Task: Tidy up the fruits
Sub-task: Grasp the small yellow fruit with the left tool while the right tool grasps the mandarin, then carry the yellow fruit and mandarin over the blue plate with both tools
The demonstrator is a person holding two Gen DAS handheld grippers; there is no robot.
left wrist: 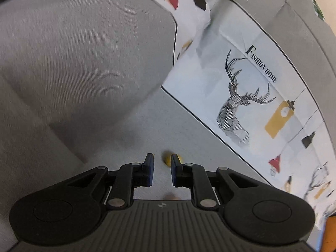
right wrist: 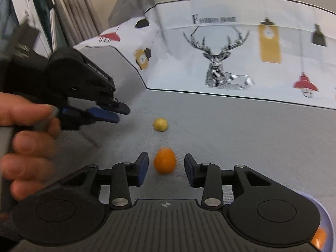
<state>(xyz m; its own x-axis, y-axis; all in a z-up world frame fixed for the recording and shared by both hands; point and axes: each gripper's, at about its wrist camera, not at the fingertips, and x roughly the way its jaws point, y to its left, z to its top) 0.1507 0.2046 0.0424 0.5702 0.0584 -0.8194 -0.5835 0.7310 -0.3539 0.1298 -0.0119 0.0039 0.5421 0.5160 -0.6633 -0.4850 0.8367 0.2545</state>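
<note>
so the right gripper (right wrist: 166, 170) hovers over the grey fabric surface (right wrist: 231, 130) with its jaws spread, and the small round orange fruit (right wrist: 164, 162) sits between them, pads not touching it. beyond it, toward the edge of the white printed cloth with a deer design (right wrist: 220, 58), lies a small pale yellow fruit (right wrist: 160, 125), apart from the orange one. the left gripper (left wrist: 162, 171) has its jaws nearly together with a narrow gap and nothing pinched; the yellow fruit peeks out just past its right fingertip. to do this well: centre the orange fruit between the pads, close gently so it doesn't roll. hard to read: the orange fruit is motion-blurred, a container at the lower right corner is cut off, and the person's hand (right wrist: 27, 142) is smeared.
</note>
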